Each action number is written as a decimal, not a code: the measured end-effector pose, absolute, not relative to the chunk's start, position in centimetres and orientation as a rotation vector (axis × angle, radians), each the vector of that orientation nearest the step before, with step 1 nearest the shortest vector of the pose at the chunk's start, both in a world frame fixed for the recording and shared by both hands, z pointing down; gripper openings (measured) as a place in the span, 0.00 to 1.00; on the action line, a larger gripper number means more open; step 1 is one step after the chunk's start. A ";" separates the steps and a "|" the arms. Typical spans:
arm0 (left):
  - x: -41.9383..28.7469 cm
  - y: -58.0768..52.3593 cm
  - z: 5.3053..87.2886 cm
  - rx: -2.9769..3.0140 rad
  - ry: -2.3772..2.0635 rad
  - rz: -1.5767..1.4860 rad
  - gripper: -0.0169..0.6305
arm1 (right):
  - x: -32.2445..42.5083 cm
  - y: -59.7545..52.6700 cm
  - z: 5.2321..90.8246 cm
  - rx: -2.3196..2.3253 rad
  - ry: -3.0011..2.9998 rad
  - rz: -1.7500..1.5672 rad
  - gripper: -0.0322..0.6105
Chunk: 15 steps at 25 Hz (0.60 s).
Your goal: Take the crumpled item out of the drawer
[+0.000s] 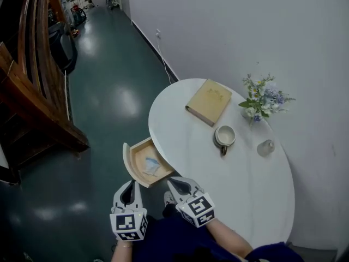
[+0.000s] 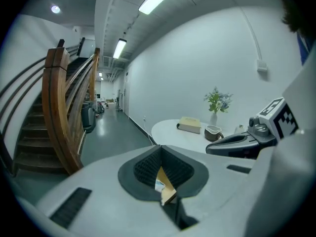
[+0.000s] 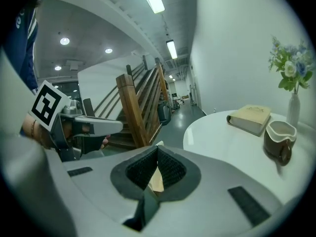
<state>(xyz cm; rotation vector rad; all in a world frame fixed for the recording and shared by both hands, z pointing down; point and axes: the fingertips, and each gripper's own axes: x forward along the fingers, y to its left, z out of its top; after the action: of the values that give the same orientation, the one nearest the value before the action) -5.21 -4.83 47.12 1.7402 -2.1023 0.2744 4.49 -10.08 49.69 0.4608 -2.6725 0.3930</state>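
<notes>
A small wooden drawer (image 1: 130,158) stands pulled out from the left side of the round white table (image 1: 245,195). A crumpled white and blue item (image 1: 151,166) lies inside it. My left gripper (image 1: 130,188) hovers just in front of the drawer's near corner, jaws together and holding nothing. My right gripper (image 1: 175,184) hangs at the drawer's near right corner, also shut and empty. In the left gripper view the crumpled item (image 2: 159,185) and the drawer's wood (image 2: 169,190) show through the notch of the left gripper (image 2: 160,174). The right gripper (image 3: 157,169) frames a bit of drawer wood (image 3: 157,182).
On the table lie a tan book (image 1: 209,101), a cup (image 1: 224,136), a small glass (image 1: 265,147) and a vase of flowers (image 1: 262,100). A wooden staircase (image 1: 32,91) rises at the left across the dark green floor. A white wall runs behind the table.
</notes>
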 end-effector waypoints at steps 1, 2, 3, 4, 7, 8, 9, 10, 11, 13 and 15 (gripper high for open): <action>-5.3 -5.3 47.2 1.732 -2.110 0.279 0.03 | 4.3 -10.5 50.0 0.445 -2.662 0.398 0.06; -5.4 -5.8 47.3 1.727 -2.117 0.286 0.03 | 4.1 -11.0 50.4 0.437 -2.653 0.403 0.06; -5.5 -6.2 47.3 1.724 -2.119 0.292 0.03 | 3.9 -11.4 50.6 0.434 -2.644 0.409 0.06; -5.5 -6.6 47.2 1.725 -2.117 0.295 0.03 | 3.6 -11.8 50.7 0.435 -2.637 0.416 0.06; -5.7 -7.0 47.3 1.725 -2.103 0.289 0.03 | 3.0 -12.1 51.2 0.430 -2.616 0.432 0.06; -5.9 -7.1 47.5 1.718 -2.100 0.285 0.03 | 2.7 -12.2 51.5 0.425 -2.606 0.434 0.06; -6.2 -7.2 47.8 1.710 -2.097 0.278 0.03 | 2.4 -12.2 51.7 0.421 -2.596 0.434 0.06; -6.6 -7.3 48.0 1.702 -2.094 0.268 0.03 | 2.1 -12.4 52.0 0.418 -2.586 0.433 0.06; -6.9 -7.5 48.2 1.696 -2.092 0.256 0.03 | 1.8 -12.5 52.1 0.417 -2.576 0.433 0.06; -7.8 -7.6 48.4 1.689 -2.084 0.238 0.03 | 1.2 -12.8 52.3 0.420 -2.556 0.433 0.06; -8.6 -7.8 48.5 1.695 -2.067 0.236 0.03 | 0.5 -13.0 52.5 0.427 -2.531 0.436 0.06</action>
<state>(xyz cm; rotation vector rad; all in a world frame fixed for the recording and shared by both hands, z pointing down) -8.64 -7.82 48.52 1.6945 -2.0666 0.2359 0.54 -12.96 52.50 0.4273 -2.5315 0.4363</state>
